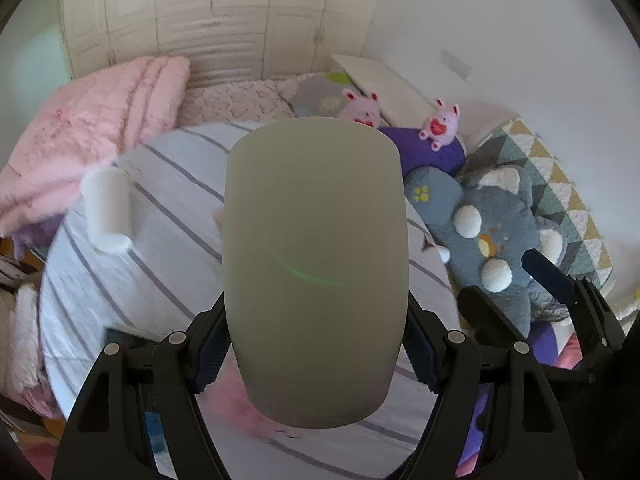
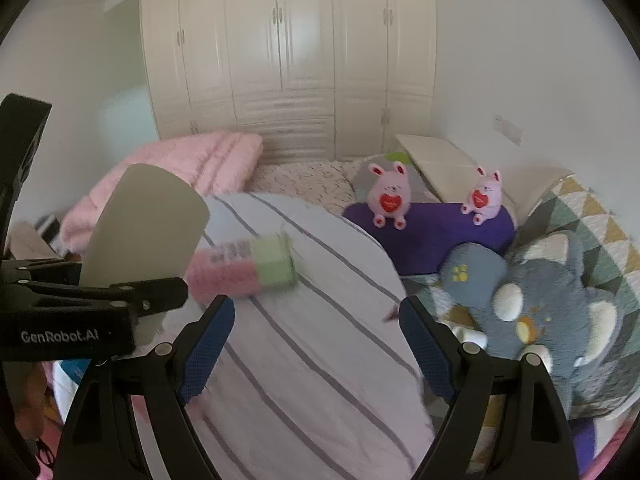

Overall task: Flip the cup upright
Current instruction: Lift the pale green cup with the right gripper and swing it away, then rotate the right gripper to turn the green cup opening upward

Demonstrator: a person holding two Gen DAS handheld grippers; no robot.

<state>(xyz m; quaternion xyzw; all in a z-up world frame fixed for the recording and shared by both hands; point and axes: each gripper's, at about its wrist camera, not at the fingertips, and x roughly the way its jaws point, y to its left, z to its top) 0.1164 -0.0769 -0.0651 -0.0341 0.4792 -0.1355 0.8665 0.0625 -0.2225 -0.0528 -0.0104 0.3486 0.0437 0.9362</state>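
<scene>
My left gripper (image 1: 316, 344) is shut on a plain grey cup (image 1: 316, 264), held off the striped round table (image 1: 160, 288) and filling the middle of the left wrist view. The cup also shows in the right wrist view (image 2: 148, 224), tilted, clamped in the left gripper's black body (image 2: 80, 304) at the left. My right gripper (image 2: 316, 344) is open and empty above the table (image 2: 320, 360). A white cup (image 1: 108, 210) lies on its side on the table's far left. A pink-and-green cup (image 2: 244, 266) lies on its side on the table ahead of the right gripper.
The table carries a white cloth with purple stripes. A bed lies behind and right with a pink quilt (image 2: 176, 176), two pink plush rabbits (image 2: 390, 196), a purple cushion (image 2: 432, 232) and a blue-grey plush toy (image 2: 552, 312). White wardrobes (image 2: 288, 56) stand behind.
</scene>
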